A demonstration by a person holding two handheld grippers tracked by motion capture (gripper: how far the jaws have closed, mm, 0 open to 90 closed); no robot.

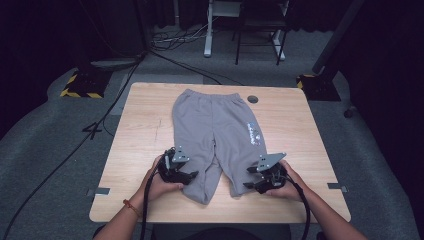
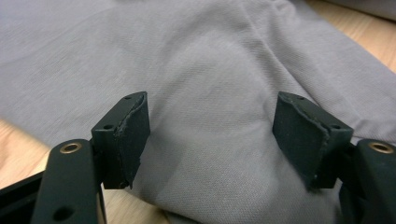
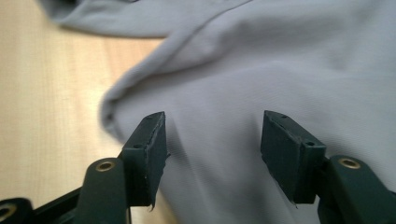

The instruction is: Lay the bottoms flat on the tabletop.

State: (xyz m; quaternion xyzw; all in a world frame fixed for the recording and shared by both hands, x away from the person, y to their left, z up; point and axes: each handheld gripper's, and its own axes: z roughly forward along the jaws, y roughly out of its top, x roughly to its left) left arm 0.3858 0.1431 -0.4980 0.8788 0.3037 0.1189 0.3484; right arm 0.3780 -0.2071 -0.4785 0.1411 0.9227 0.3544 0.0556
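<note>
The left gripper (image 1: 192,175) and right gripper (image 1: 248,184) both stand with jaws wide apart, gripping nothing (grey cloth lies between the pads, unpinched). Each sits at a leg hem of the grey fabric sweatpants (image 1: 215,130), spread flat on the light wooden table (image 1: 140,120).

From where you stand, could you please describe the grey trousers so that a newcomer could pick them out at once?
On the light wooden table, the grey trousers lie flat down the middle, waistband at the far edge and leg ends toward the person. They are the table's one garment, soft grey with a small pale print on one leg.
</note>
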